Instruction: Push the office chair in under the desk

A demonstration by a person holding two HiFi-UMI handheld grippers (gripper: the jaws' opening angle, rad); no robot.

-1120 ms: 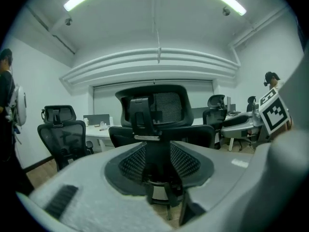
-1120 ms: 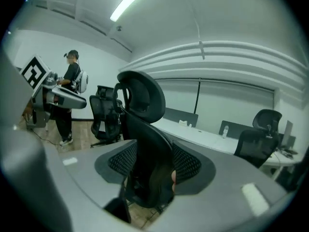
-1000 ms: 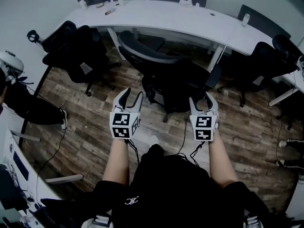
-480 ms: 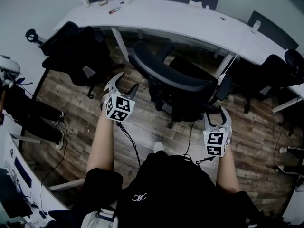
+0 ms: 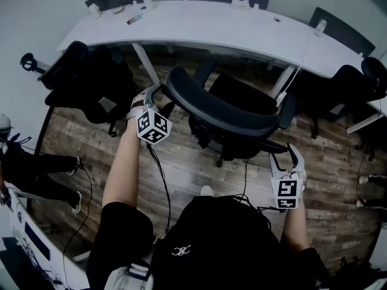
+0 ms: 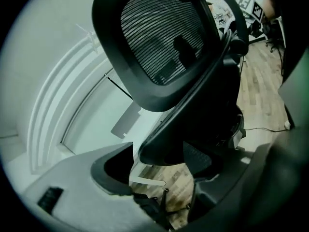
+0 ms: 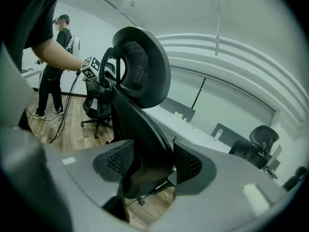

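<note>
The black mesh-backed office chair (image 5: 217,110) stands on the wood floor in front of the curved white desk (image 5: 199,26), its back towards me. My left gripper (image 5: 158,98) is at the left end of the backrest. In the left gripper view its jaws are opening around the chair's back frame (image 6: 164,144), and floor shows between the left pad and the frame. My right gripper (image 5: 285,153) is at the lower right edge of the backrest. Its jaws are closing with the chair frame (image 7: 145,168) between them, close to both pads; no firm press shows.
More black chairs stand at the left (image 5: 91,80) and right (image 5: 344,86). White desk legs (image 5: 140,62) (image 5: 279,80) flank the gap behind the chair. A person (image 5: 36,168) stands at the left. Cables trail over the floor (image 5: 163,186). Small items (image 5: 134,18) lie on the desk.
Both grippers moved apart from in front of me to the chair back, the left forward and left, the right out to the right. The left jaws opened wider.
</note>
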